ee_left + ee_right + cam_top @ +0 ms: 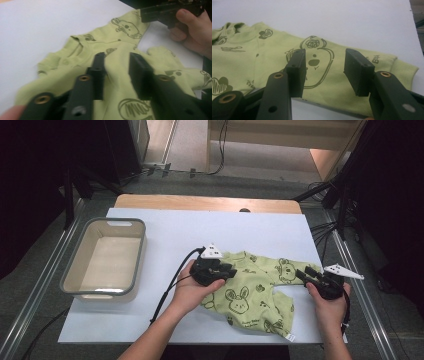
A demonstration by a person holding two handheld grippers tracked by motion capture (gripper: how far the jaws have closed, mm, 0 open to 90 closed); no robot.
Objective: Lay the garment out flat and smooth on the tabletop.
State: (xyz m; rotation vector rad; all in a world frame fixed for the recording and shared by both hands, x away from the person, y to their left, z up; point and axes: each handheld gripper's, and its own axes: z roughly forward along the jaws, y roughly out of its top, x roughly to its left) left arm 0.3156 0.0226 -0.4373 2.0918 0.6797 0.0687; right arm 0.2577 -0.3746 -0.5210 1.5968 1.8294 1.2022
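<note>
The left claw hangs released over the middle of the green printed baby garment, its jaws apart with nothing pressed between them. The right claw is likewise released, jaws spread over the garment's right sleeve. The garment lies crumpled on the white bench, well apart from the grey tub at left.

The sheet covers the table, whose bare edge shows at twelve o'clock; the tub sits on the sheet at nine o'clock; the garment lies on it toward four o'clock; the left gripper is over the garment's nine-o'clock end, the right gripper at its three-o'clock sleeve.
</note>
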